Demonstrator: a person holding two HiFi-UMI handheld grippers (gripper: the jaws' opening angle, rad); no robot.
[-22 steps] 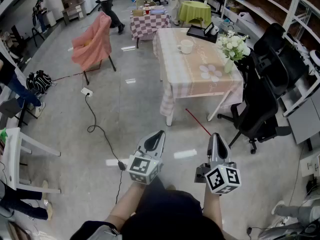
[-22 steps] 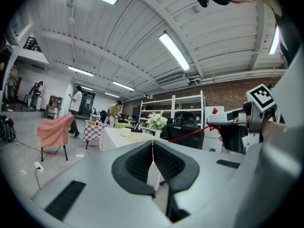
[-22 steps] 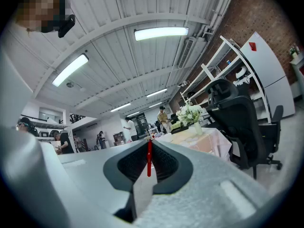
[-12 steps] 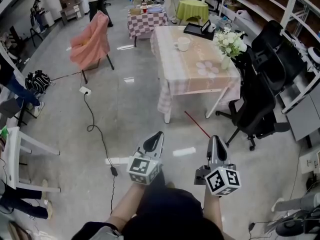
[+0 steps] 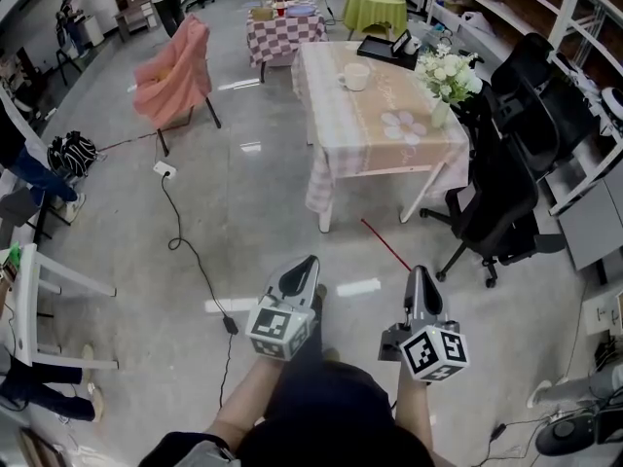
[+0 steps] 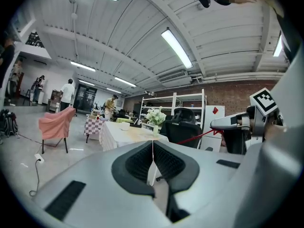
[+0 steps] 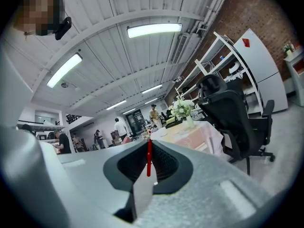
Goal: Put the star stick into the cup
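The star at the far end of the stick could not be made out. From the head view the stick was only a thin red line slanting over the floor toward the near leg of the table. In the right gripper view its near part stood as a short red bar between the dark pads, and its tip was a small blur. The right claw was clenched on it, pointing it ahead toward the table. The left claw was closed too, its ribbed pads meeting on a thin seam with nothing between them. The person's forearms were cut off by the bottom edge of the head view, and dark clothing hid everything below them.

Since the earlier frames the table had slid lower and nearer in the head view. The person walking at the top left had moved on toward the edge. Both claws kept their places in the picture, with the stick pinched the same way.

The cup, white and rounded, sat well apart from the stick at the far end of the table. It rested on a pale peach cloth with a checked hem and a printed flower. A vase of white flowers stood at the table's right edge, beside a black office chair. A chair draped in pink cloth stood to the left, and a black cable snaked over the glossy grey floor.
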